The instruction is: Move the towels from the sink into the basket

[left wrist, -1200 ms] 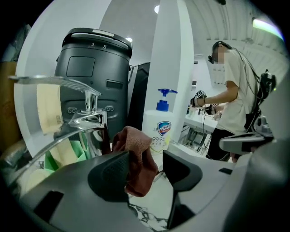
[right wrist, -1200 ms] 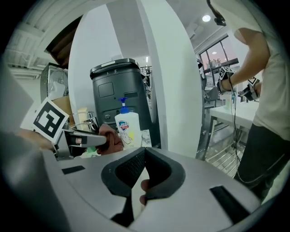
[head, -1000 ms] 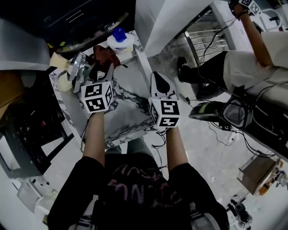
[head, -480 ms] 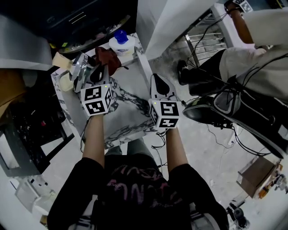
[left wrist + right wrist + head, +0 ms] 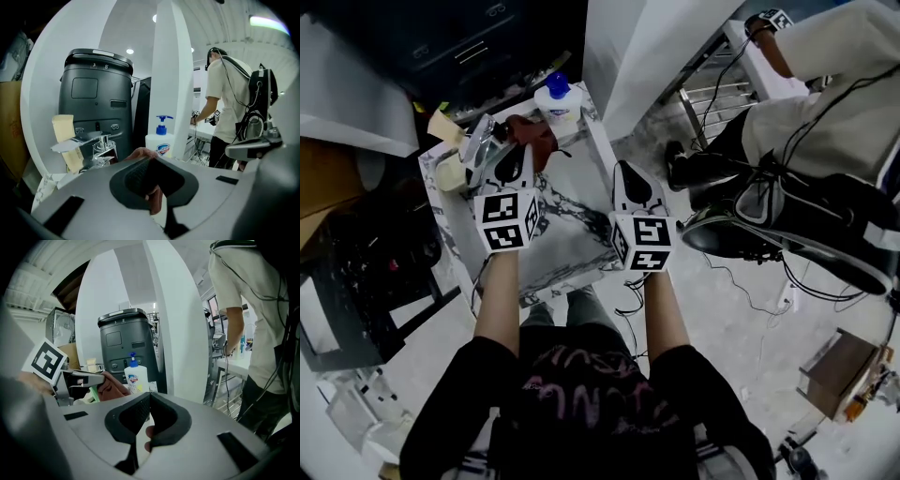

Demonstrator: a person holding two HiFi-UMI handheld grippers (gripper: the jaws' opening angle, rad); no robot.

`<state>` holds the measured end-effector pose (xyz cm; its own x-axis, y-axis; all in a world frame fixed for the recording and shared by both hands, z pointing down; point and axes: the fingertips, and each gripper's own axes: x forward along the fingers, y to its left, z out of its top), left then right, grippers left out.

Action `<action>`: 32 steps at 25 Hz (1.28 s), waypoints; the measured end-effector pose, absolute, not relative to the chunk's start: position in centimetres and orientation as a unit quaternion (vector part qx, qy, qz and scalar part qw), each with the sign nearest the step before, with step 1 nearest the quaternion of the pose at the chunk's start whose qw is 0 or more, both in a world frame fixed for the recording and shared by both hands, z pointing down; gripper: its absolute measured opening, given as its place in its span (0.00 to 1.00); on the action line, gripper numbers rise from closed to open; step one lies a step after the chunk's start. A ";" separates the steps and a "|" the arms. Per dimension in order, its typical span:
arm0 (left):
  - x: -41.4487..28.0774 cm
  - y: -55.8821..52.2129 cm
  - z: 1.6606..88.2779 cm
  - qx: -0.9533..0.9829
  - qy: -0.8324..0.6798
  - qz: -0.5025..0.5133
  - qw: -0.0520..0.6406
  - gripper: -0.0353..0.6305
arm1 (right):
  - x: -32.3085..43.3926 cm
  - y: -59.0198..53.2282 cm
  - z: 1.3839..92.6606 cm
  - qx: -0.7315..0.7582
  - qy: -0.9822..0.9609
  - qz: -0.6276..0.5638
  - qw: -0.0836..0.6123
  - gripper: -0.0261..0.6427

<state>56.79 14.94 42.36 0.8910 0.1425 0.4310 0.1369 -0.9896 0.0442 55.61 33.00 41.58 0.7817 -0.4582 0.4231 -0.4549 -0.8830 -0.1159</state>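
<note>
Beside the faucet [image 5: 478, 146] at the counter's [image 5: 574, 255] back edge, the left gripper [image 5: 149, 165] is closing on a drooping towel [image 5: 155, 202]; the right gripper [image 5: 147, 404] is pinched together, empty.

Upper left of the head view: a rust-red towel [image 5: 530, 131]. The sink [image 5: 572, 192] around it is white marble streaked with dark grey veins. A white soap bottle [image 5: 556, 101] has a blue pump top and a mostly blue label. The tap [image 5: 478, 142] is shiny silver, and the sponge [image 5: 441, 125] is pale yellow. Upper left of the left gripper view: a dark grey bin [image 5: 96, 93]. Bottom of the head view: the person's shirt [image 5: 581, 384] is black with pink lettering. The floor [image 5: 722, 309] is mottled pale grey.
</note>
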 end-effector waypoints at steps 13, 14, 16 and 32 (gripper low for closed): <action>53.0 16.4 33.8 0.982 0.109 0.154 -0.012 0.10 | 53.0 33.3 35.2 -0.955 0.241 -0.171 0.003 0.06; 52.7 16.4 33.2 0.982 0.111 0.149 -0.013 0.10 | 52.8 33.1 34.5 -0.956 0.242 -0.166 0.002 0.06; 52.1 16.4 32.2 0.983 0.113 0.142 -0.014 0.10 | 52.5 32.7 33.3 -0.957 0.246 -0.156 -0.001 0.06; 39.8 7.1 27.5 0.995 0.040 0.094 0.001 0.10 | 43.5 21.2 29.3 -0.932 0.342 -0.116 -0.026 0.06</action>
<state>39.76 7.12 27.53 0.9792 0.0808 0.1862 0.0803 -0.9967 0.0102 43.54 21.24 29.31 0.7387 -0.6323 0.2334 -0.6445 -0.7640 -0.0300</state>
